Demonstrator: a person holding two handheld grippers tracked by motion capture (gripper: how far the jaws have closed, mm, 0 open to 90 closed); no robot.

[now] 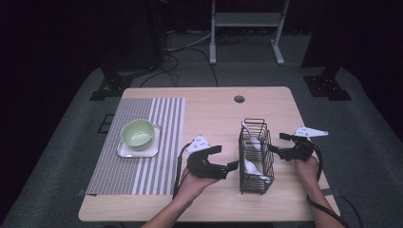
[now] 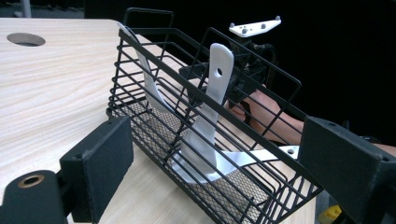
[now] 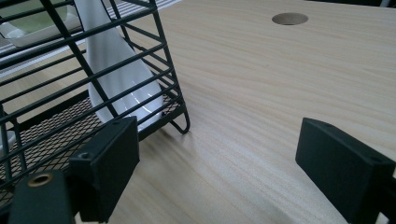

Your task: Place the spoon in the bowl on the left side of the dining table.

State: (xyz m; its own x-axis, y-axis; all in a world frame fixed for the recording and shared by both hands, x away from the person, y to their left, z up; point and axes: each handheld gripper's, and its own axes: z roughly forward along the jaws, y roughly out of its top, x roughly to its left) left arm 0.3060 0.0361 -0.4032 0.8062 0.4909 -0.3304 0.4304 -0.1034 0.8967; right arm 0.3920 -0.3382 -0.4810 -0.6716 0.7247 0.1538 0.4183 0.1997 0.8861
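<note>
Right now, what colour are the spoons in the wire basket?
White; the spoons show best in the left gripper view, inside the black wire basket.

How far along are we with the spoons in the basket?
Nothing looks moved yet: the white spoons sit inside the wire basket, and the green bowl on its plate holds none. Left gripper and right gripper hang open either side of the basket, holding nothing. Lifting the spoons out is likely all left.
</note>
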